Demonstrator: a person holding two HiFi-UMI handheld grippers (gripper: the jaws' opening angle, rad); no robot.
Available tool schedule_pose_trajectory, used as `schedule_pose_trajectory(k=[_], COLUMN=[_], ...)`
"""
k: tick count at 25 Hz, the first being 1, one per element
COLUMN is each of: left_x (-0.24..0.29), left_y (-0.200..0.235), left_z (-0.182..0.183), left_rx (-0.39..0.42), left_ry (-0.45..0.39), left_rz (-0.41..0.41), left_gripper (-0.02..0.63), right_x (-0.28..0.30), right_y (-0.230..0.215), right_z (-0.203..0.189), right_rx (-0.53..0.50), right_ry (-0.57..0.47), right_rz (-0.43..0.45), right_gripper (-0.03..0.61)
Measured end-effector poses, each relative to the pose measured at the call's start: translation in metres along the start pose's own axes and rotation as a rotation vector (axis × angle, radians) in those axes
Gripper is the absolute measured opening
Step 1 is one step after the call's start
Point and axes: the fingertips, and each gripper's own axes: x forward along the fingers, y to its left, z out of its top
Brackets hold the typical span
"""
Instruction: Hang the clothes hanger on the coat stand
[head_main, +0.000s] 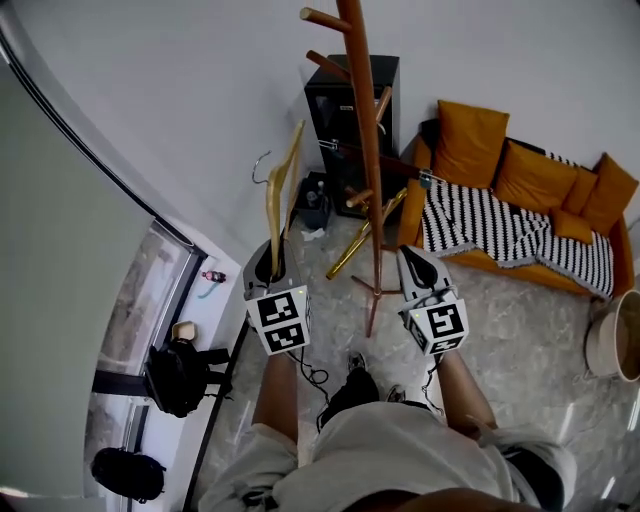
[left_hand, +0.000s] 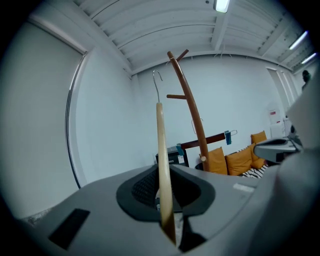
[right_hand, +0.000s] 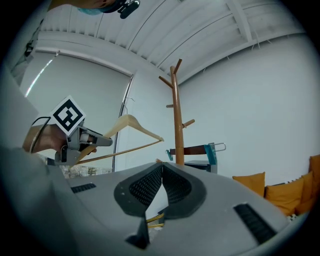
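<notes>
Hanger (head_main: 283, 190), pale wood with a metal hook, is pinched at one lower end by my left gripper (head_main: 272, 268). The left gripper view shows the wood standing between the jaws, which press on it from both sides. The hanger rises upright from the jaws with its hook on top, free in the air. It is to the left of the coat stand (head_main: 368, 150) and touches none of the pegs. My right gripper (head_main: 413, 262) hovers on the other side of the stand's pole, its jaws pressed together with nothing between them. A dark bar with teal clips (right_hand: 196, 149) hangs on the stand. An orange sofa (head_main: 530, 180) sits behind.
</notes>
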Motion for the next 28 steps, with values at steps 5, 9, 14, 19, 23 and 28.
schedule_pose_trajectory(k=[5, 9, 14, 19, 23, 28], left_x=[0.032, 0.063, 0.097, 0.116, 0.123, 0.133], left_y=[0.016, 0.014, 0.007, -0.003, -0.009, -0.011], left_z=[0.039, 0.069, 0.098, 0.116, 0.120, 0.119], left_rx=[0.042, 0.079, 0.091, 0.099, 0.102, 0.104], left_ry=[-0.021, -0.017, -0.009, -0.015, -0.027, -0.036], left_rz=[-0.016, -0.070, -0.109, -0.137, -0.149, -0.158], left_gripper=[0.055, 0.055, 0.055, 0.055, 0.055, 0.055], right_x=[0.011, 0.015, 0.020, 0.027, 0.032, 0.041], right_y=[-0.002, -0.006, -0.009, -0.013, -0.017, -0.021], right_z=[0.016, 0.022, 0.015, 0.015, 0.019, 0.036], right_rx=[-0.017, -0.025, -0.012, -0.011, -0.009, -0.015], right_ry=[-0.007, -0.024, -0.006, -0.010, -0.014, -0.046], right_rz=[0.005, 0.000, -0.003, -0.008, -0.022, -0.022], right_gripper=[0.005, 0.005, 0.005, 0.005, 0.005, 0.005])
